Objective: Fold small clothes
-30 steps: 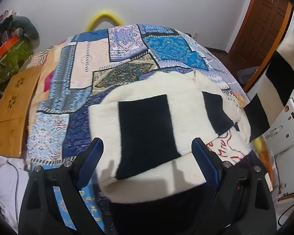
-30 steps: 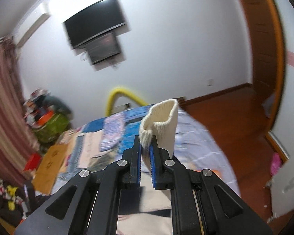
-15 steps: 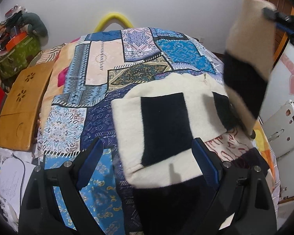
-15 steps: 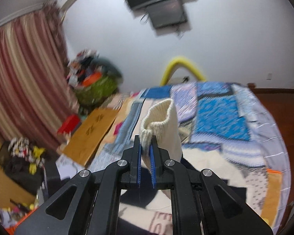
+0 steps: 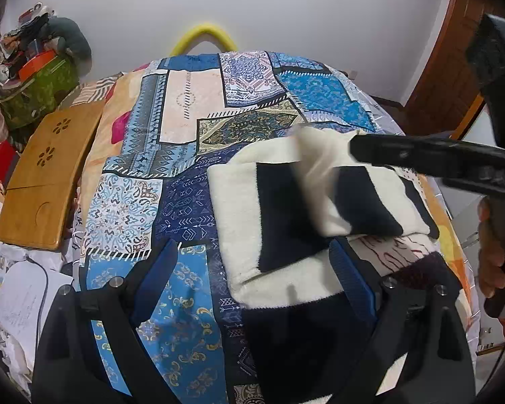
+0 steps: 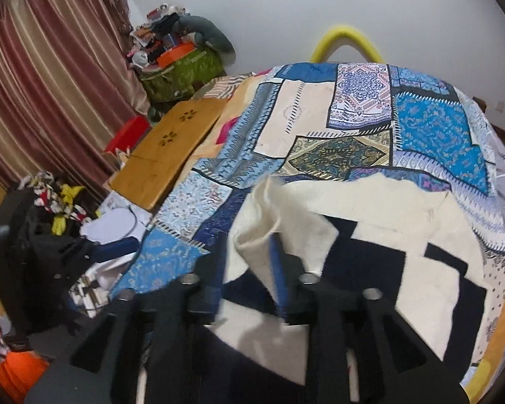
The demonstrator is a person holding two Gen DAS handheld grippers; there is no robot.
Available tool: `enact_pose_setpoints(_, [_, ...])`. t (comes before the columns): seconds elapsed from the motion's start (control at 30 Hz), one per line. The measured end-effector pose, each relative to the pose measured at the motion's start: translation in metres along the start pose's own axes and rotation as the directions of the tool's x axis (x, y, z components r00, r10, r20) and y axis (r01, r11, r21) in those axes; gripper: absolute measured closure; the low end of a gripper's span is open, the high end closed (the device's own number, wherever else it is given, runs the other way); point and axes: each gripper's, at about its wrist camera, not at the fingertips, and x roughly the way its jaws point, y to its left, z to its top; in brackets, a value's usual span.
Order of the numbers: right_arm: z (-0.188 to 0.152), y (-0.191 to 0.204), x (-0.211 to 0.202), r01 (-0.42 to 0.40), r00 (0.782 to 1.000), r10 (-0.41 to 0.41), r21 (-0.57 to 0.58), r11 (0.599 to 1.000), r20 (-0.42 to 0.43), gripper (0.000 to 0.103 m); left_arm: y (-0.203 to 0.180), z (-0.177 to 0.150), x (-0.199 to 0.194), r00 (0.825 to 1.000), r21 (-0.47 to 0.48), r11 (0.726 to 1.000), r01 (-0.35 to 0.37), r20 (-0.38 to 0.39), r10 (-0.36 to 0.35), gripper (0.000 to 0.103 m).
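On the bed with a patchwork cover lies the cream-and-black sweater, its sleeve between the opening right hand-held gripper, while the left hand-held gripper is spread wide.

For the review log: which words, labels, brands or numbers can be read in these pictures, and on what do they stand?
None can be read.
Papers on the floor beside the bed: printed lines, too small and blurred.
Cloth with red marks under the cream and black sweater: red strokes, perhaps lettering, not legible.
Patchwork bedspread: patterns only, no text.
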Motion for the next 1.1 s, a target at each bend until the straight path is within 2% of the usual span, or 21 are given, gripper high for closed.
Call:
enact_pose_setpoints(0.07, [0.000,-0.005,-0.010,-0.006,1.000,0.005,0.019,1.000,0.031,0.061,0.000,0.000,0.004,1.000,-0.006,1.000,-0.002,-0.007,0.002,0.011])
enact_pose_setpoints(0.13, [0.001,-0.013,-0.023,0.005,0.998,-0.007,0.026,1.000,0.057,0.057,0.000,0.001,0.008,1.000,-0.010,1.000,-0.003,-0.014,0.003,0.011])
enact_pose_setpoints(0.23, [0.001,-0.023,-0.040,0.076,0.994,-0.076,0.005,0.997,0.083,0.050,0.000,0.002,0.016,1.000,-0.017,1.000,-0.013,-0.024,0.012,0.011])
enact_pose_setpoints(0.37, [-0.002,-0.051,-0.066,0.180,0.978,-0.179,-0.004,0.984,0.103,0.046,0.003,0.007,0.029,0.998,-0.038,0.998,-0.058,-0.028,0.057,0.011])
enact_pose_setpoints(0.53, [-0.017,-0.106,-0.104,0.287,0.948,-0.295,0.082,0.954,0.119,0.045,0.009,0.014,0.050,0.996,-0.081,0.994,-0.067,-0.059,0.062,0.013])
enact_pose_setpoints(0.63, [-0.026,-0.133,-0.121,0.325,0.933,-0.340,0.132,0.936,0.115,0.045,0.010,0.019,0.065,0.994,-0.088,0.995,-0.051,-0.096,0.043,0.023])
enact_pose_setpoints(0.77, [-0.044,-0.166,-0.137,0.355,0.921,-0.378,0.202,0.913,0.090,0.045,0.007,0.023,0.082,0.991,-0.089,0.995,-0.051,-0.125,0.040,0.025])
enact_pose_setpoints(0.87, [-0.061,-0.184,-0.140,0.395,0.908,-0.416,0.223,0.891,0.056,0.045,0.006,0.027,0.096,0.988,-0.097,0.995,-0.034,-0.151,0.019,0.037])
enact_pose_setpoints(0.93, [-0.075,-0.195,-0.136,0.411,0.904,-0.427,0.228,0.883,0.024,0.045,0.007,0.030,0.107,0.986,-0.107,0.994,-0.022,-0.166,0.004,0.051])
enact_pose_setpoints(0.97, [-0.082,-0.199,-0.133,0.417,0.903,-0.430,0.231,0.879,0.007,0.045,0.007,0.032,0.112,0.985,-0.106,0.994,-0.024,-0.174,0.005,0.053])
enact_pose_setpoints(1.1, [-0.112,-0.216,-0.117,0.419,0.906,-0.422,0.258,0.871,-0.048,0.045,0.011,0.036,0.128,0.981,-0.119,0.992,-0.043,-0.191,0.020,0.055])
